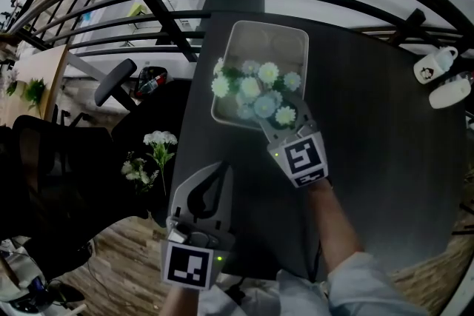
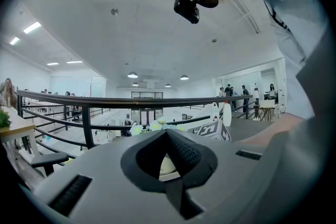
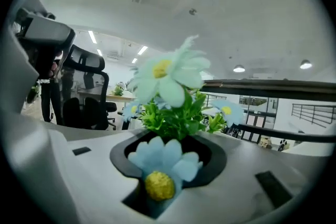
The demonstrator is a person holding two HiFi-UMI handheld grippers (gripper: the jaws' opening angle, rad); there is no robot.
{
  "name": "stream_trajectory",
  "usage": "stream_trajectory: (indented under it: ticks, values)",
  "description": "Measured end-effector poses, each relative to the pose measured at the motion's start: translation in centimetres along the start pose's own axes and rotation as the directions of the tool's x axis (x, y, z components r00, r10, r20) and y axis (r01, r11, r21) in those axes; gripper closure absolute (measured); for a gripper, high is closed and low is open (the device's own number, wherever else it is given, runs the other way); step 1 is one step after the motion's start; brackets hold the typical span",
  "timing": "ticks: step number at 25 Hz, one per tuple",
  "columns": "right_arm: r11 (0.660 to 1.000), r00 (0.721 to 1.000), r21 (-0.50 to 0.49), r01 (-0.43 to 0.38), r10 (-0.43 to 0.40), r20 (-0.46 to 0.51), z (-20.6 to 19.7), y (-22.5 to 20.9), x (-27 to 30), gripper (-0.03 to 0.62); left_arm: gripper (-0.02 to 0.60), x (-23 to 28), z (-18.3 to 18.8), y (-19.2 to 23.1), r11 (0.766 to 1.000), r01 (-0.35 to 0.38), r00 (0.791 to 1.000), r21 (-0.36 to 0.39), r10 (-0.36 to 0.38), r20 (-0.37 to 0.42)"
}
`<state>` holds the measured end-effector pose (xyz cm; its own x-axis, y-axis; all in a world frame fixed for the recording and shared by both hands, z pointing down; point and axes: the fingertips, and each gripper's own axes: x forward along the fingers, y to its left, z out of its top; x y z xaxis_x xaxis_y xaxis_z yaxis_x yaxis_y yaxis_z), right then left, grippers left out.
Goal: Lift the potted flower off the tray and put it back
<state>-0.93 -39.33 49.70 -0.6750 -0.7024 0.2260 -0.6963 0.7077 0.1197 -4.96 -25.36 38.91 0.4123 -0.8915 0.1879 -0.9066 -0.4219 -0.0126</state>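
The fingers of the right gripper (image 3: pixel 167 168) stand at a narrow opening, and they are closed around the plant itself. A pale blue bloom (image 3: pixel 164 161) with a yellow centre sits directly in the gap between them, and the green leaves rise just behind it. The bloom fills the gap, so I judge that the fingers already press on the plant, though the grip looks soft, on stems and petals and not on the pot. The pot is hidden under the blooms in every view.

The fingers of the left gripper (image 1: pixel 211 185) are together at the tips, and nothing is between them. This gripper rests low at the near edge of the table (image 1: pixel 385 159), well apart from the flowers, and takes no part in the work.

The potted flower (image 1: pixel 255 92) stands at the near end of the white tray (image 1: pixel 266 41), whose far part is bare. In the head view the blooms lie level with the tray, so I believe the pot is not yet raised.

The task is therefore at its beginning. The grasp seems made, or nearly made. The lifting off the tray and the putting back both remain to be done.
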Motion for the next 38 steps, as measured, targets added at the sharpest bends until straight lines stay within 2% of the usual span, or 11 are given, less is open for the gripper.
stream_trajectory:
  ticks: [4,8,25,29,38]
  values:
    - [0.998,1.000,-0.063,0.013,-0.012,0.009,-0.1,0.0,-0.1,0.500,0.583,0.2,0.1,-0.4,1.000,0.005,1.000,0.000,-0.005,0.003]
    - [0.993,0.999,-0.110,0.033,-0.031,0.022,0.1,0.1,-0.3,0.525,0.583,0.1,0.2,-0.5,1.000,0.009,1.000,0.003,-0.009,0.005]
    - [0.984,0.992,-0.128,0.126,-0.124,0.024,2.4,-0.5,-4.6,0.530,0.583,-1.5,2.3,-0.6,1.000,0.017,0.999,0.010,-0.018,0.042]
    - [0.982,0.988,-0.110,0.150,-0.145,0.051,4.3,-0.3,-6.8,0.531,0.583,-2.3,3.4,-1.2,0.999,0.026,0.998,0.030,-0.028,0.059]
    - [0.970,0.979,-0.141,0.199,-0.189,0.078,9.0,1.3,-12.4,0.531,0.583,-5.3,6.2,-2.1,0.998,0.034,0.994,0.054,-0.040,0.099]
